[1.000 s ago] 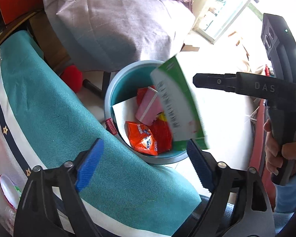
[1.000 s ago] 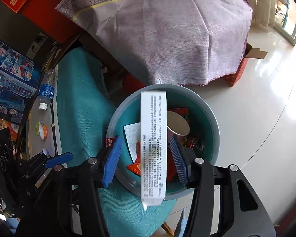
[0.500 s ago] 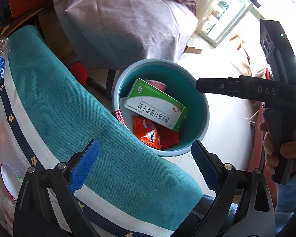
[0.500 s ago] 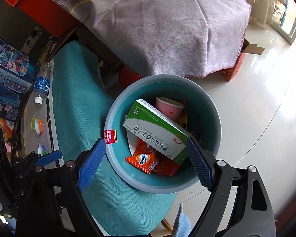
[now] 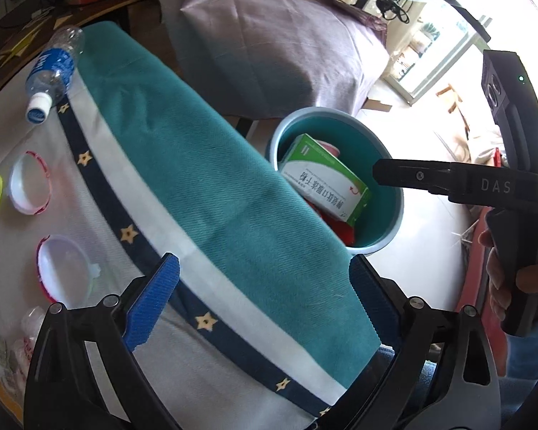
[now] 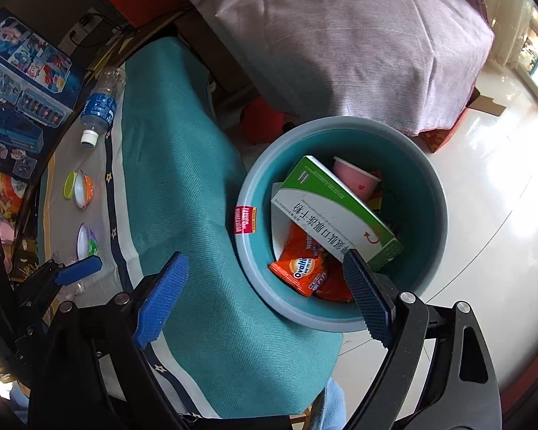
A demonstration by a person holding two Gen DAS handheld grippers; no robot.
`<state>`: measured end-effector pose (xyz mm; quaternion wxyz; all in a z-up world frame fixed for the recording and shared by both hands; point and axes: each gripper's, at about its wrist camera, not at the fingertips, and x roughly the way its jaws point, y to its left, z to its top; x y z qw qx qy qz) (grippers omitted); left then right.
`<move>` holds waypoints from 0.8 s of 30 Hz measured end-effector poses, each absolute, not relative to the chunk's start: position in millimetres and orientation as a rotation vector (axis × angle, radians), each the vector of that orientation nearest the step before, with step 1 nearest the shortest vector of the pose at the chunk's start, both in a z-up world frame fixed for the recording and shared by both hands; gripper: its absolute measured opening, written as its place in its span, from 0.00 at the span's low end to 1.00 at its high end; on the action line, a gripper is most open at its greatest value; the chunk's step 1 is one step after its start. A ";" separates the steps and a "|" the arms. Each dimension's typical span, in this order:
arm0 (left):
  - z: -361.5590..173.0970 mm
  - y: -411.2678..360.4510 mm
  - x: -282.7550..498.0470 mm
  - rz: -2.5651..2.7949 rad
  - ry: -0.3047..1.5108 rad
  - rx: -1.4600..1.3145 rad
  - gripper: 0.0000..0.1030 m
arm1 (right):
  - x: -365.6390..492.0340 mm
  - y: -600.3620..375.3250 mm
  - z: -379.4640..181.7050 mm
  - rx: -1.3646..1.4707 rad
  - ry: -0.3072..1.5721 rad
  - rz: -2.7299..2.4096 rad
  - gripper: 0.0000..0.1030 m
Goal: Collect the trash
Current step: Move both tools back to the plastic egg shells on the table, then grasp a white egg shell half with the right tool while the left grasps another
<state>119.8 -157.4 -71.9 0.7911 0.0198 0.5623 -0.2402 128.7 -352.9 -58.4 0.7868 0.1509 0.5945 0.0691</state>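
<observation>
A blue-grey trash bin [image 6: 434, 193] stands on the floor beside the table. In it lie a green and white box [image 6: 333, 215], a pink paper cup [image 6: 355, 181] and an orange Ovaltine wrapper [image 6: 301, 272]. The bin [image 5: 394, 211] and box [image 5: 322, 179] also show in the left wrist view. My right gripper [image 6: 265, 294] is open and empty above the bin's near rim. My left gripper [image 5: 262, 297] is open and empty over the table's edge. A plastic bottle [image 5: 52, 71] and small lids [image 5: 28, 182] lie on the table.
A teal cloth [image 5: 204, 186] with a white and navy border hangs over the table edge. A purple cloth [image 6: 358, 39] covers furniture behind the bin. Toy boxes [image 6: 21, 82] stand at the far left. The floor [image 6: 502, 215] is shiny white.
My right gripper opened and dropped the green and white box into the bin. Both grippers have since pulled back toward the table.
</observation>
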 end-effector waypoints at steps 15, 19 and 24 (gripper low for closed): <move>-66.2 -2.4 103.3 -0.281 1.169 -0.095 0.93 | 163.8 -207.4 -55.5 0.157 1.344 0.346 0.82; -68.9 27.5 98.6 -0.250 1.162 -0.147 0.93 | 177.8 -168.3 -56.5 0.107 1.352 0.379 0.77; -74.2 55.6 99.6 -0.224 1.154 -0.183 0.93 | 190.6 -129.2 -66.2 0.070 1.392 0.417 0.51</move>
